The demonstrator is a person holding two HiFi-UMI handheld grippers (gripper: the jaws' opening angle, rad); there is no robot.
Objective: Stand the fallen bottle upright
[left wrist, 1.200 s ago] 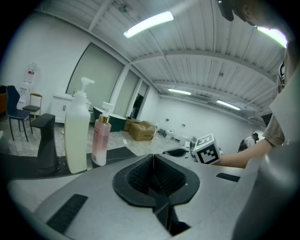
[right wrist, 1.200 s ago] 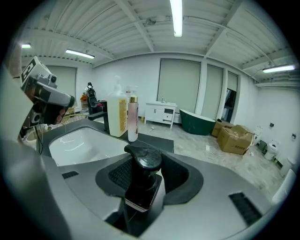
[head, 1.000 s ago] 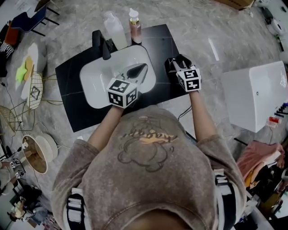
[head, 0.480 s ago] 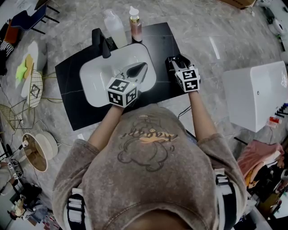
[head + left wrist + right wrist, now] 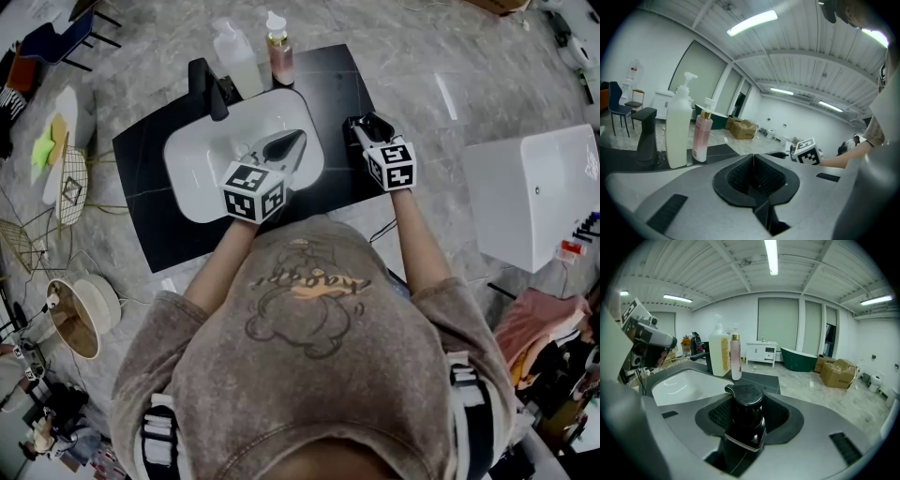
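A black pump bottle point(image 5: 746, 418) stands between the pads of my right gripper point(image 5: 749, 420), which is shut on its body; the pump head points up. In the head view this gripper point(image 5: 362, 126) holds the bottle point(image 5: 372, 123) over the black counter point(image 5: 155, 234), just right of the white sink point(image 5: 202, 178). My left gripper point(image 5: 292, 142) hovers over the sink's right part. Its pads point(image 5: 740, 177) are pressed together with nothing between them.
At the counter's back edge stand a white pump bottle point(image 5: 236, 58) and a pink bottle point(image 5: 280, 54), with a black faucet point(image 5: 208, 86) to their left. A white box point(image 5: 534, 197) is on the floor at right, and wire baskets point(image 5: 70, 187) at left.
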